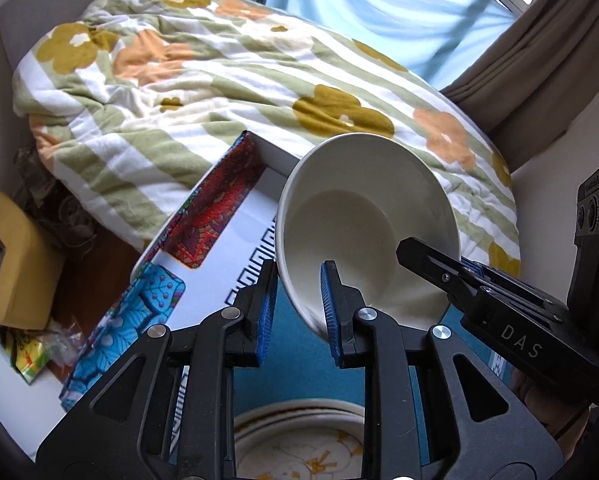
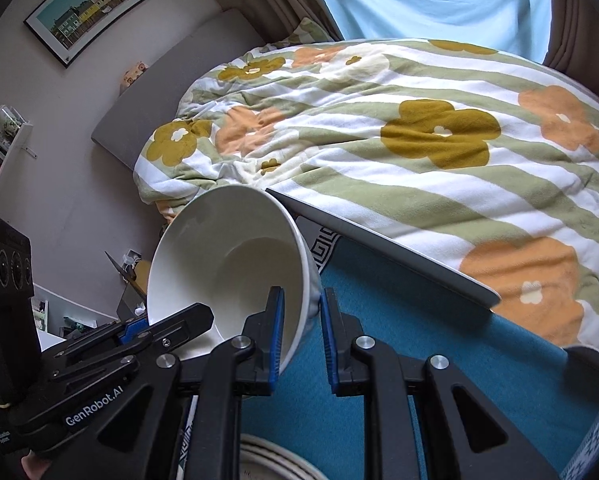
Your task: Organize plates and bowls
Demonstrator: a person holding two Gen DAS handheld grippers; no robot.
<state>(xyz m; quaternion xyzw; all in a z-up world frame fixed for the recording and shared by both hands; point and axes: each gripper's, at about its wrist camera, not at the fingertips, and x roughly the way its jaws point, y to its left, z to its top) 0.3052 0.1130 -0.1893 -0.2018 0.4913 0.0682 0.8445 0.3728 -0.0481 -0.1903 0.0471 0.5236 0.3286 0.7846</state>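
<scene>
A white bowl [image 1: 363, 220] is held tilted in the air between both grippers; it also shows in the right wrist view [image 2: 227, 256]. My left gripper [image 1: 297, 312] straddles its left rim, one finger inside, one outside, with a gap showing. My right gripper [image 2: 301, 336] straddles the opposite rim and shows in the left wrist view [image 1: 439, 268] at the right. A stack of plates [image 1: 299, 436] with a yellow floral print lies below on the teal cloth [image 1: 299, 360]; its edge shows in the right wrist view [image 2: 275, 460].
A bed with a striped flower duvet [image 1: 219, 80] lies behind. A patterned white box [image 1: 203, 216] stands left of the bowl. A yellow object [image 1: 15, 260] and clutter sit at far left. A grey tray edge [image 2: 379, 248] runs beside the bed.
</scene>
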